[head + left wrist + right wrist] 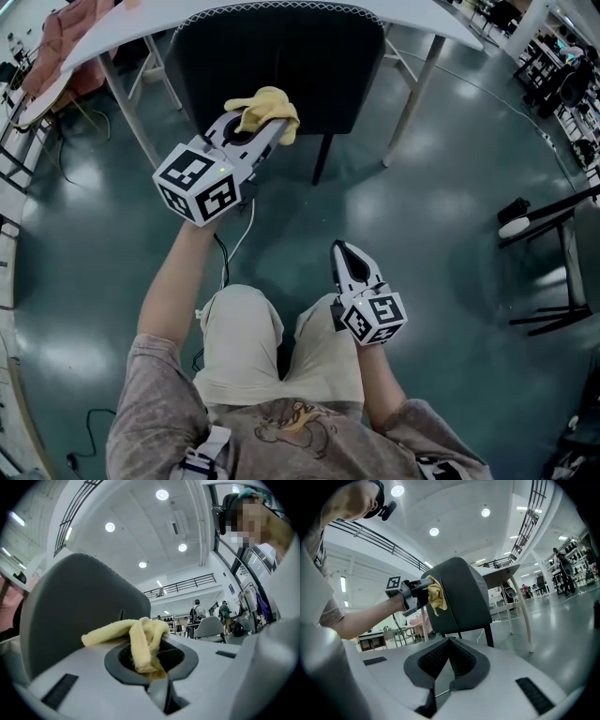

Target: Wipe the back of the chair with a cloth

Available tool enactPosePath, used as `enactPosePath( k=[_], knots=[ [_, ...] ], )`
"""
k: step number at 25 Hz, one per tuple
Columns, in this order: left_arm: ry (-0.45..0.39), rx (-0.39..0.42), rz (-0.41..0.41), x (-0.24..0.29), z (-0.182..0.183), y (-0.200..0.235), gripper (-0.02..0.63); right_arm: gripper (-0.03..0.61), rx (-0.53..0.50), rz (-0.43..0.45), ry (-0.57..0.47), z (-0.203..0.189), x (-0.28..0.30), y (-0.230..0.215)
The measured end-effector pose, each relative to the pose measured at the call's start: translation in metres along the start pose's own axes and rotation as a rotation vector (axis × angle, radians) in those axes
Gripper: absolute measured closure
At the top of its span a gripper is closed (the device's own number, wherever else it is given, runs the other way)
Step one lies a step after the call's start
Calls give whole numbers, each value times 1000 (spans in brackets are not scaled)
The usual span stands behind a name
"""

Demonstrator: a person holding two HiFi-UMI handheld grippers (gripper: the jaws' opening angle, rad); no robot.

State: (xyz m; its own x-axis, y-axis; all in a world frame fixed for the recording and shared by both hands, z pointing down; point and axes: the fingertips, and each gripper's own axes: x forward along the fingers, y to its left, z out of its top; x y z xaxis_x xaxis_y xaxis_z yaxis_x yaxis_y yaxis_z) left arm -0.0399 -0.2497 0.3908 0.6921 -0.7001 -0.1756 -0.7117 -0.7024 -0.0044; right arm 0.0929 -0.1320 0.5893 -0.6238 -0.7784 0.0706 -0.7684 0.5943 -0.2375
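While cloth touches chair, floor shines.

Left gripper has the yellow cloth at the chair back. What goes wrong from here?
1. The yellow terry cloth is pinched in the left gripper as a small bunch, one end loose; drag along the dark grey chair back may pull it free.
2. The right gripper, shut and empty, hangs away from the chair, so nothing braces it; pressure may slide it on the smooth floor.
3. Little cloth covers the jaws; bare plastic may rub the chair.
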Motion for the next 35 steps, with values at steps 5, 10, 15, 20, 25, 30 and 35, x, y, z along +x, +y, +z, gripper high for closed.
enactPosePath(
  k=[5,10,15,20,25,30,35],
  knots=[
    [32,19,98,-47,-9,32,548,557,-8,8,3,0,3,0],
    [50,27,221,-93,-18,72,548,557,-7,14,7,0,5,1],
    [65,47,298,-111,-29,111,548,557,-13,26,17,-2,10,3],
    [98,45,316,-115,-42,126,548,557,-15,27,22,-5,12,6],
    [125,81,309,-102,-47,134,548,557,-22,25,23,-4,14,8],
    [130,81,252,-71,-50,136,548,557,-21,19,17,-2,11,8],
    [170,92,197,-38,-59,121,548,557,-25,9,19,-5,6,4]
  ],
)
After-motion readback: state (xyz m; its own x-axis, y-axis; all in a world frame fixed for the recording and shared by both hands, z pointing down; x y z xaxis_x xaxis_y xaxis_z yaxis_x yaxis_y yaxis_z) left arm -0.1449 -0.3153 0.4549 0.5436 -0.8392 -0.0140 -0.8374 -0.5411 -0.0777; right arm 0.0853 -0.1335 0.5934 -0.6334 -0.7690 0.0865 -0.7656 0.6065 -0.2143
